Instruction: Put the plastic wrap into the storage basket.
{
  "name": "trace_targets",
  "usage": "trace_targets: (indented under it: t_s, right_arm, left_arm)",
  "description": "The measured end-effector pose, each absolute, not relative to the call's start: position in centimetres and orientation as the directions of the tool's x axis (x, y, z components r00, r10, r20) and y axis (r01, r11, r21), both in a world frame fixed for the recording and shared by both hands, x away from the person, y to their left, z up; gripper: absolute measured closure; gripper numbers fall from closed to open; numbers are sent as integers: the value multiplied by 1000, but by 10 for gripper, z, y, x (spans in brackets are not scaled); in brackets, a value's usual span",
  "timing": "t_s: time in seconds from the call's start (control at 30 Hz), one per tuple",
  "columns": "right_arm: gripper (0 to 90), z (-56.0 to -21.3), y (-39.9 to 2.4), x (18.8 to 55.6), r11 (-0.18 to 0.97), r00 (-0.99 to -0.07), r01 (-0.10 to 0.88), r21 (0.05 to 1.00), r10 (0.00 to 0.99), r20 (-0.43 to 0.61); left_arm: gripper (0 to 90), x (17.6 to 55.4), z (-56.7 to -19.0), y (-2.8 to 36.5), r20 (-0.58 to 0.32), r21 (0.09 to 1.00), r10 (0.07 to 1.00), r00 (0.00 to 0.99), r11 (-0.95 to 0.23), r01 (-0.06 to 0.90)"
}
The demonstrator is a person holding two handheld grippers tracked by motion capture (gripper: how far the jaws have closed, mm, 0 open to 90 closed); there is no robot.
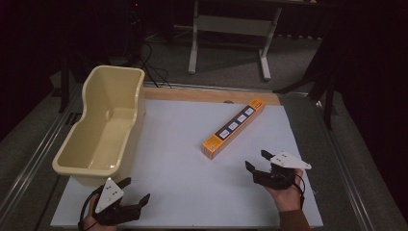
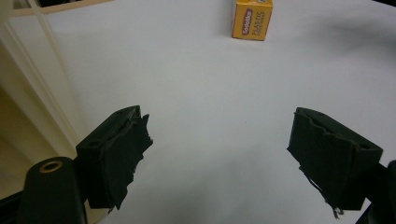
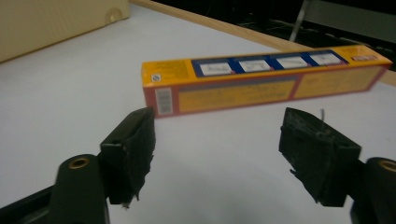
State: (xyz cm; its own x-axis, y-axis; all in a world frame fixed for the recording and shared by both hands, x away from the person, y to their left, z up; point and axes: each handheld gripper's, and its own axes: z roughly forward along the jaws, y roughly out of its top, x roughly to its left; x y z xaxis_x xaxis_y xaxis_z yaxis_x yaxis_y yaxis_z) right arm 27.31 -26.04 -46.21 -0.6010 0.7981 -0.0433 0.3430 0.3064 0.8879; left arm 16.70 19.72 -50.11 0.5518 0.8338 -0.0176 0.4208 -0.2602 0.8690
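Observation:
A long orange box [image 1: 234, 127] with a blue label strip lies flat on the white table [image 1: 183, 144], slanting from near centre toward the far right. Its long side [image 3: 261, 84] faces the right gripper view, and its short end [image 2: 252, 18] sits far off in the left gripper view. My right gripper [image 1: 257, 161] hovers open a little to the right of the box's near end, jaws empty. Down at the near left edge, my left gripper [image 1: 134, 190] is open too, holding nothing. A cream plastic tub [image 1: 103, 127] stands empty at the table's left.
A wooden strip [image 1: 211, 95] runs along the table's far edge. Behind it on the grey floor stands a white desk frame [image 1: 231, 29], with dark cables [image 1: 151, 67] nearby. The tub's wall [image 2: 28, 84] lies close to the left gripper's left jaw.

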Motion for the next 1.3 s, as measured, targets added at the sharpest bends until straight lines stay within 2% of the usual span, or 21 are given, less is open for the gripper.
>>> trace_targets:
  t_s: [0.23,0.5,0.7,0.97,1.3]
  right_arm:
    - [319,-461,-238,298,309,-624,353,883,781,-24]
    - [440,-466,-218,327,326,-641,355,876,767,-26]
    - [600,-472,-202,345,351,-664,350,869,747,-34]
    - [894,-481,-176,362,380,-670,345,858,740,-59]
    - [900,-490,-149,378,387,-666,380,840,745,-42]
  left_arm:
    - [183,167,-501,197,-17,870,832,554,-261,419]
    - [183,167,-501,197,-18,870,830,557,-262,418]
    - [183,167,-501,196,-18,869,829,559,-263,419]
    - [183,166,-501,196,-19,870,830,558,-262,419]
    - [183,166,-501,196,-22,871,830,557,-258,419]
